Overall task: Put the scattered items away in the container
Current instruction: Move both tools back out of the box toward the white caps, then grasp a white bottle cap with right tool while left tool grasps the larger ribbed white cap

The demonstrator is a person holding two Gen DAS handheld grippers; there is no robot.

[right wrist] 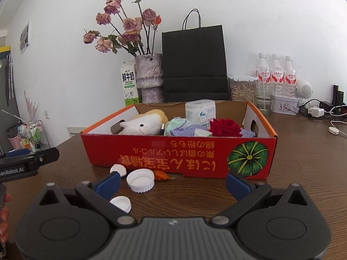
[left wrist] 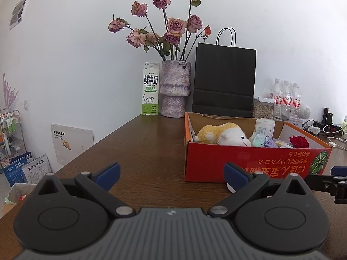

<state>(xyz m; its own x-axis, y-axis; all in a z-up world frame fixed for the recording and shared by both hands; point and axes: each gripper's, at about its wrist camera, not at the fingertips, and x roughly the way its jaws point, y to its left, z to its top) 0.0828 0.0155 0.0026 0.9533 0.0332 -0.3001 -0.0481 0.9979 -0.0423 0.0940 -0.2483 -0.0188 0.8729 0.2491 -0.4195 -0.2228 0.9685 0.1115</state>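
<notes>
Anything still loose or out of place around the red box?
Yes. Three white plastic bottle caps and a small orange dried pepper lie on the brown wooden table, just outside the red cardboard box. Both grippers are open and empty.

Right wrist view: the small white plastic cap (right wrist: 120,203) nearest the camera is partly hidden behind the right gripper's blue-padded left finger (right wrist: 107,185), and another white cap (right wrist: 118,169) is clipped by the same fingertip. Small orange-red item (right wrist: 161,175) against the red cardboard box (right wrist: 173,156) is too small to identify (dried pepper or peel, can't tell). Left wrist view: only a sliver of white cap (left wrist: 230,188) shows beside the left gripper's right finger (left wrist: 236,176).
</notes>
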